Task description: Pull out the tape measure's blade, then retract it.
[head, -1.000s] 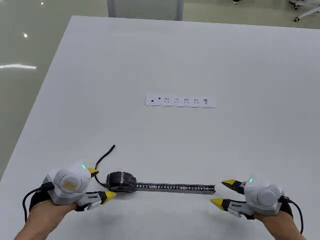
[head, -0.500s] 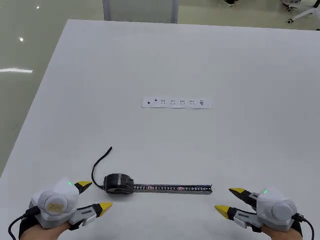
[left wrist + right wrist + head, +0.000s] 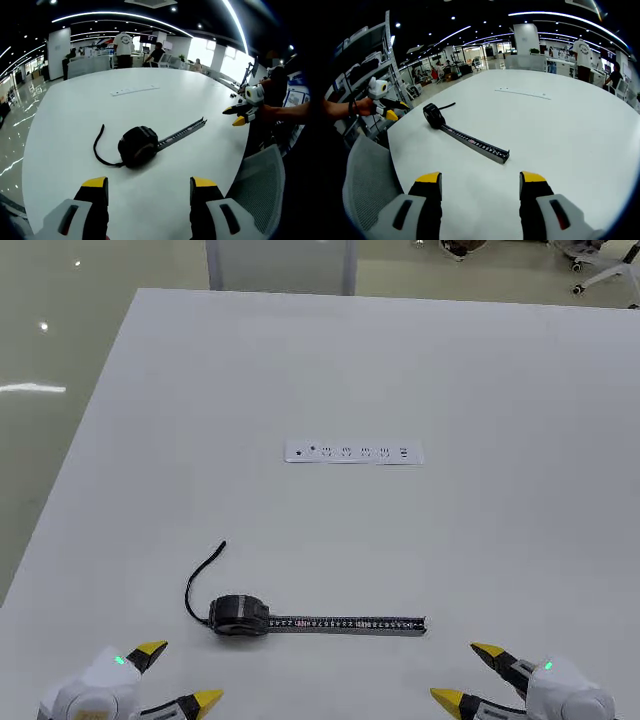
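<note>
A black tape measure (image 3: 240,614) lies on the white table (image 3: 400,370), its blade (image 3: 347,624) drawn out flat to the right and a black wrist strap (image 3: 201,575) curling off to the left. The case (image 3: 138,145) sits ahead of my left gripper (image 3: 148,186), which is open and apart from it. My right gripper (image 3: 480,180) is open too, short of the blade's end hook (image 3: 504,157). In the head view the left gripper (image 3: 178,676) is at the bottom left and the right gripper (image 3: 466,675) at the bottom right, both with yellow tips, holding nothing.
A white power strip (image 3: 353,452) lies flat mid-table, well beyond the tape. A grey chair back (image 3: 280,264) stands at the far edge. The table's left edge (image 3: 70,470) drops to a glossy floor. People stand far off in the room.
Both grippers have drawn back toward the near edge, away from the tape measure. The tape and its extended blade lie unmoved on the table.
</note>
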Tool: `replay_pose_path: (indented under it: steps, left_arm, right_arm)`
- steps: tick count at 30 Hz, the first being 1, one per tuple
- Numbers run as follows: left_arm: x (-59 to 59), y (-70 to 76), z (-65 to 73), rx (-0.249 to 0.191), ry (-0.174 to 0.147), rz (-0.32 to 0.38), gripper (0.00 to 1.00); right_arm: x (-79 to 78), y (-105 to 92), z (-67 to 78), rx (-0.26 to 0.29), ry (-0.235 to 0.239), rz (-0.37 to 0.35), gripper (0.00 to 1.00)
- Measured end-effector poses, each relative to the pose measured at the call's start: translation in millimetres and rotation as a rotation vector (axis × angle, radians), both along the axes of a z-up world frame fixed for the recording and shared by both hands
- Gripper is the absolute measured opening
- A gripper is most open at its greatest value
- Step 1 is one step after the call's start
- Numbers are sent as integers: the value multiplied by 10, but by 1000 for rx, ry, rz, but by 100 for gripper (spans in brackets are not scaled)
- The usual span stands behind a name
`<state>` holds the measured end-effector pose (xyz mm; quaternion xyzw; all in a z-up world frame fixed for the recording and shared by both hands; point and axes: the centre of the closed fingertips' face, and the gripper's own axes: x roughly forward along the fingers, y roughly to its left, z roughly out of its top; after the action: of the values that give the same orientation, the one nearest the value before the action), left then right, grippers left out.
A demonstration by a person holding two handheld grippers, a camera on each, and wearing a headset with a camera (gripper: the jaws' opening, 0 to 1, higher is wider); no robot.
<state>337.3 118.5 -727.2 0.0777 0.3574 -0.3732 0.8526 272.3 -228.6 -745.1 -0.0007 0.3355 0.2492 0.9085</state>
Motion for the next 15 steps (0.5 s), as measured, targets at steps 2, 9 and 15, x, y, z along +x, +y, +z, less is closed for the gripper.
replay_pose_path:
  steps: [2,9,15]
  left_arm:
    - [-55,29,-11,-3,8,13,65]
    - [-217,106,-38,-20,31,56,72]
    - [-242,121,-4,-41,33,77,75]
  right_arm:
    - [-36,27,16,-2,-1,-3,65]
    - [-129,82,44,15,-2,-38,72]
    - [-213,128,61,40,3,-69,77]
